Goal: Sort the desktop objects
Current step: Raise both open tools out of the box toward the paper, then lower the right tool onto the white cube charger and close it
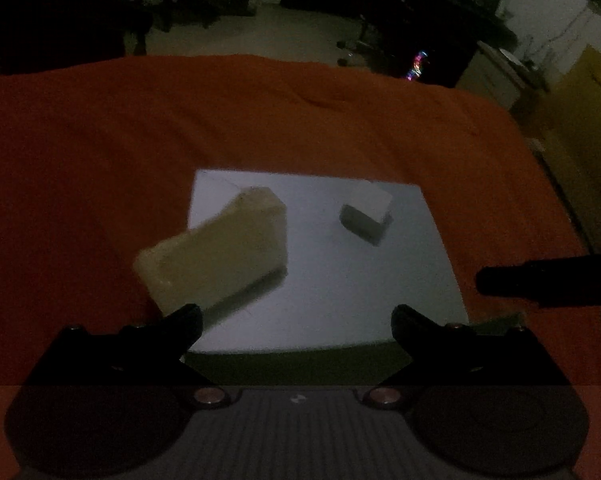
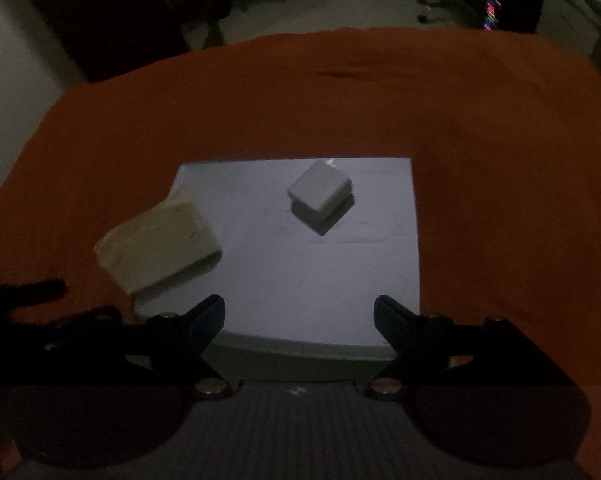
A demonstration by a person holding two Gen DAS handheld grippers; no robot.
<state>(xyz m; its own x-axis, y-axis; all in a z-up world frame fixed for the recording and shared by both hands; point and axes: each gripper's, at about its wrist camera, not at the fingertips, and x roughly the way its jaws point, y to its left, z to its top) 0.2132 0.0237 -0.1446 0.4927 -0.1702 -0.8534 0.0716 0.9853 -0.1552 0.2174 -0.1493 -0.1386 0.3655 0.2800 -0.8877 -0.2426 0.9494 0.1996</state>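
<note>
Both my jaws spread, empty. Beige block (image 1: 216,248) lies left-centre of frame, half off white sheet (image 1: 340,288), long axis diagonal — nearer left gripper (image 1: 296,328). White cube (image 2: 319,194) mid-sheet, ahead of right gripper (image 2: 299,320).

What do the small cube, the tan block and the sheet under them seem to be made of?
The cube looks like matte white plastic: smooth faces, rounded edges. The tan block could be foam or sponge, judging by its rough, uneven edges, though blur leaves that open. The sheet looks like pale paper or thin board, flat with crisp corners, on an orange cloth.
</note>
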